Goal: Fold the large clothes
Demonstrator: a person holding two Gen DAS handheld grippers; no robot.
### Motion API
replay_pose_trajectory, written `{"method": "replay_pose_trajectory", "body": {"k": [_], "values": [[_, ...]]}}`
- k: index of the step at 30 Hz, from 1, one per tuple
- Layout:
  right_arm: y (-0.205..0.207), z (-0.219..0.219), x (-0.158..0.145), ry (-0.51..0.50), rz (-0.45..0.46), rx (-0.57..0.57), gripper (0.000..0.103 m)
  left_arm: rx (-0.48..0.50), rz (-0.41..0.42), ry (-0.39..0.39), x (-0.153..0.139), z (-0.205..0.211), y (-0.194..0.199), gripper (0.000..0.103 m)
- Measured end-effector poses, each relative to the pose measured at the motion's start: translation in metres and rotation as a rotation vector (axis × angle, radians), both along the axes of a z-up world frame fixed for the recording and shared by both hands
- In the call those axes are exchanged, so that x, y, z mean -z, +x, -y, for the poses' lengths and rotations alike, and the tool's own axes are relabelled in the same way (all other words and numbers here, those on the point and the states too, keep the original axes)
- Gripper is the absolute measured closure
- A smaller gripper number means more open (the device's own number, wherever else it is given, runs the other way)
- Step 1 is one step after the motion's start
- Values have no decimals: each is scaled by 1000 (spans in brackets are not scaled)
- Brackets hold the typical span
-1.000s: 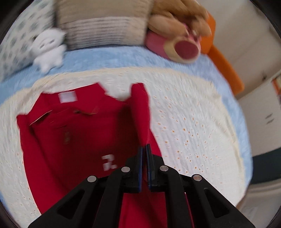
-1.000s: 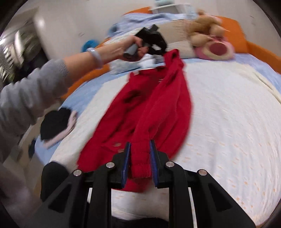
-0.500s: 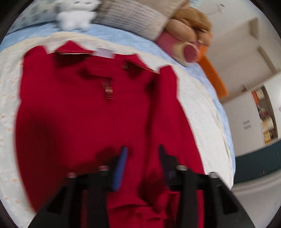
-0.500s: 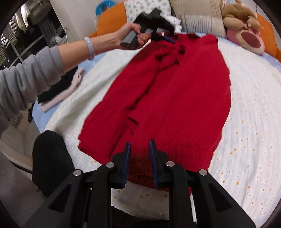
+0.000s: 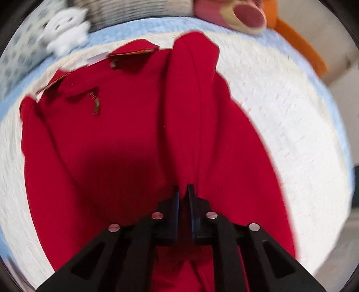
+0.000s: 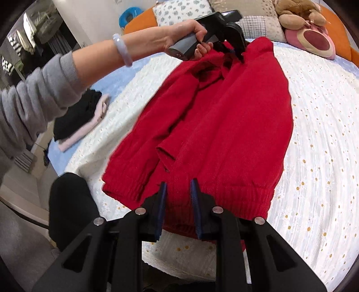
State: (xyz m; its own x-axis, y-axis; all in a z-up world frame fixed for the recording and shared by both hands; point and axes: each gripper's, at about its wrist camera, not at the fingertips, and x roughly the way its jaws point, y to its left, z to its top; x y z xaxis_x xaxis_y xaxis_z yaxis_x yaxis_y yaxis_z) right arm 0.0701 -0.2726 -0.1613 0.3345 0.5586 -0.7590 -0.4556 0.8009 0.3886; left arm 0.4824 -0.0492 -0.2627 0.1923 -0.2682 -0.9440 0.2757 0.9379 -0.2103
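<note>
A large red knit cardigan lies on a white dotted bedspread, collar toward the pillows, ribbed hem toward me. My right gripper is shut on the ribbed hem at the near edge. My left gripper is shut on a ridge of the red cardigan near the collar end; in the right wrist view it sits in a hand over the collar. A sleeve lies folded across the front.
A pink and brown plush bear and patterned pillows line the bed's far edge. A white plush toy sits by the collar. A folded black and pink pile lies at the bed's left edge. An orange headboard curves behind.
My left gripper was open half a second ago and has now shut on a ridge of the cardigan near the collar. The cardigan has spread flatter on the bed. My right gripper kept its hold on the hem.
</note>
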Motion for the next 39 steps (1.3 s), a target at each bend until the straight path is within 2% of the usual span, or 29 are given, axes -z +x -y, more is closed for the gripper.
{"method": "replay_pose_trajectory", "body": {"k": [5, 8, 12, 15, 19, 21, 22, 23, 25, 26, 28, 30, 32, 34, 35, 36, 39], "values": [[-6, 17, -27, 86, 37, 21, 80, 0, 62, -46, -45, -18, -5, 92], [-5, 15, -27, 91, 34, 15, 80, 0, 76, -38, -53, -35, -5, 92], [0, -3, -4, 47, -8, -20, 80, -20, 36, -9, -17, -49, 3, 91], [4, -19, 15, -5, -41, -42, 80, -64, 2, -7, 33, -71, 4, 90], [4, -44, 40, -152, -30, -80, 79, -104, 66, -123, 41, -90, 1, 90], [1, -50, 39, -174, -16, -101, 75, -98, 85, -134, 34, -94, -6, 84], [-1, -52, 36, -162, -17, -119, 58, -98, 105, -98, 27, -96, -13, 58], [-4, -53, 32, -155, -10, -138, 46, -86, 130, -88, 17, -99, -22, 31], [-11, -54, 17, -157, 7, -156, 34, -64, 183, -95, -4, -107, -47, 19], [-15, -54, 9, -142, 18, -162, 30, -52, 201, -90, -15, -109, -59, 19], [-24, -53, -13, -115, 59, -172, 31, 9, 220, -135, -42, -120, -106, 19], [-31, -46, -34, -62, 107, -180, 33, 53, 236, -164, -56, -127, -151, 19], [-33, -36, -53, -49, 160, -149, 42, 115, 228, -218, -64, -134, -208, 19], [-22, -24, -55, -65, 158, -95, 51, 148, 188, -218, -55, -130, -251, 19], [-13, -15, -51, -66, 129, -70, 59, 156, 151, -221, -47, -128, -266, 19], [-4, -10, -45, -76, 104, -51, 62, 159, 106, -218, -37, -126, -278, 20], [15, -4, -19, -140, 24, -39, 62, 155, -14, -219, 3, -129, -309, 22]]}}
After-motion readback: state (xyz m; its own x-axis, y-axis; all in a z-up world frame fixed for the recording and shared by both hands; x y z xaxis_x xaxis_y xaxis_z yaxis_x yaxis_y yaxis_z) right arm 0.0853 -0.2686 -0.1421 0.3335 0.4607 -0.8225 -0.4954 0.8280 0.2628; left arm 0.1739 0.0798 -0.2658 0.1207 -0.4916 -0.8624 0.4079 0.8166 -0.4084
